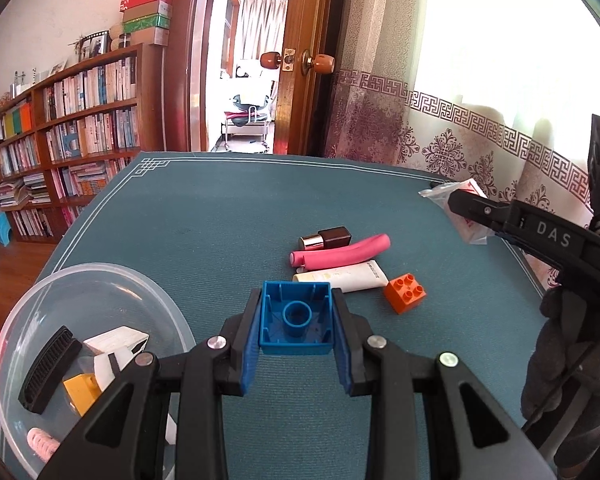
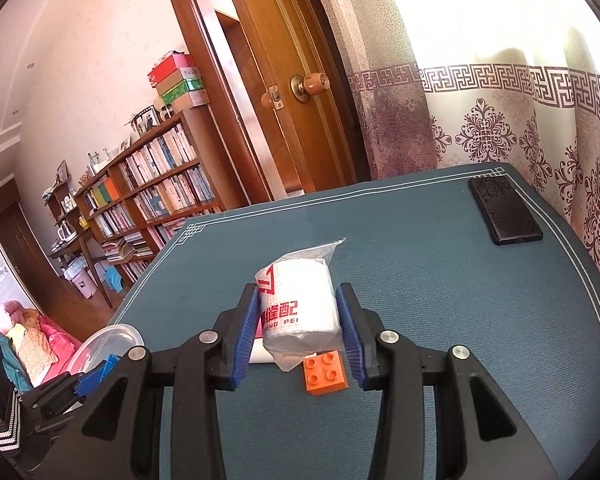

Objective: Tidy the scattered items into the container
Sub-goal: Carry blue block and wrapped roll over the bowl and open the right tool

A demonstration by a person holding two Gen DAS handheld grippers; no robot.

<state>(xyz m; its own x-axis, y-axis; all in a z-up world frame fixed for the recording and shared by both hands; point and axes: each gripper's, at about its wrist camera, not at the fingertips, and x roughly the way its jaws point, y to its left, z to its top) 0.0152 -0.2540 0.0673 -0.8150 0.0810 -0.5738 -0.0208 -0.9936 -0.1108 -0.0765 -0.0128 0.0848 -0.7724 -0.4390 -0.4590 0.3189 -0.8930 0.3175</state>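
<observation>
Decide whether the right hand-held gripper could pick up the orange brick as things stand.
Probably not yet: the right hand-held gripper is shut on the bagged paper roll, though the orange brick lies uncovered just below it.

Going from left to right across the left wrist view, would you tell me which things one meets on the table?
Clear container → blue brick held in the left gripper → orange brick → plastic-wrapped roll in the right gripper. The lipstick, pink roller and white tube overlap above the blue brick, so I leave them out.

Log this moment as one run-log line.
left gripper: holds blue brick | right gripper: holds wrapped roll | bowl: partly filled
</observation>
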